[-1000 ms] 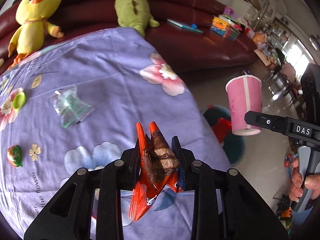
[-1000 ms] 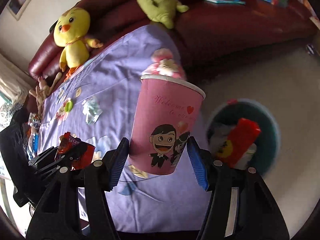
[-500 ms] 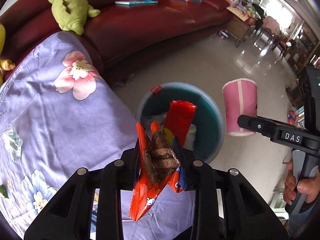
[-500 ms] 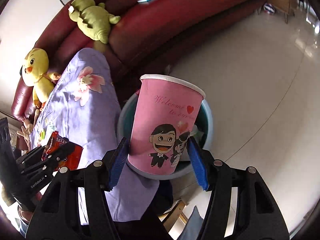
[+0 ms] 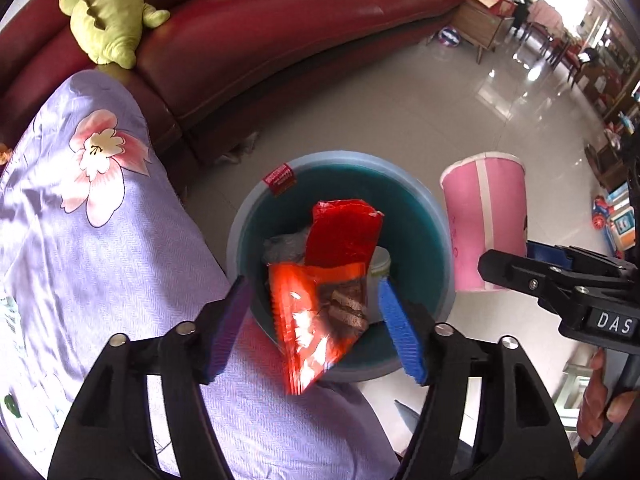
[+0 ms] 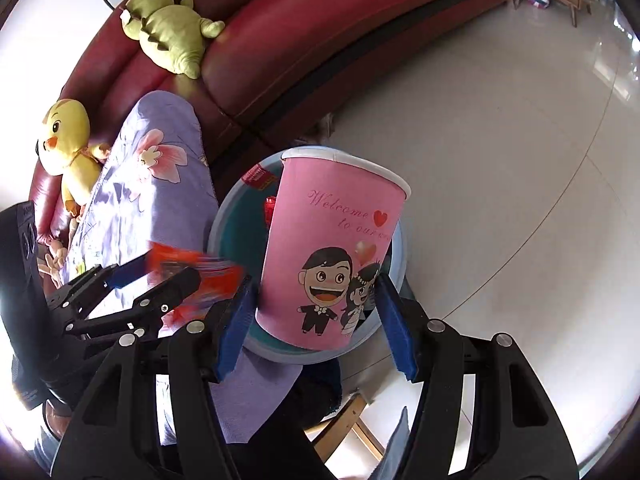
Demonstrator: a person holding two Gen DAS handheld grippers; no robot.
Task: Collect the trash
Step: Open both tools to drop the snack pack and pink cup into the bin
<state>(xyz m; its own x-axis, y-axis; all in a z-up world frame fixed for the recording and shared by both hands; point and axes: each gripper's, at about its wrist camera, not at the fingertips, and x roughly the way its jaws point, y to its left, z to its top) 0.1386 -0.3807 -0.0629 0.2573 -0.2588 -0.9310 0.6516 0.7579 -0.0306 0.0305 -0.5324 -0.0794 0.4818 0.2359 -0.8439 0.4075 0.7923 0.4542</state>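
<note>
My left gripper [image 5: 312,320] has just been opening, and its 2 blue pads now stand wide apart with the orange snack wrapper [image 5: 320,316] between them but free of both (it looks blurred, loose in the air, tilted with its lower corner toward me). Neither pad presses on it. Straight below it is the round teal bin [image 5: 424,216] on the pale floor, and inside lie a red packet [image 5: 344,232], some grey crumpled film and a pale lid-like thing I cannot make out. A small red tag [image 5: 280,178] sits on the bin's far left rim.

My right gripper [image 6: 316,316] is clamped on the pink paper cup [image 6: 336,248], 1 blue pad against each side near its base, the cup upright with its white rim at the top. It hangs over the near right part of the bin, partly covering it from my right camera. From the left camera the same cup shows at the bin's right edge.

To the left of the bin the lilac flowered cloth [image 5: 104,248] drapes down, touching or just beside the bin's near left rim; I cannot tell which
</note>
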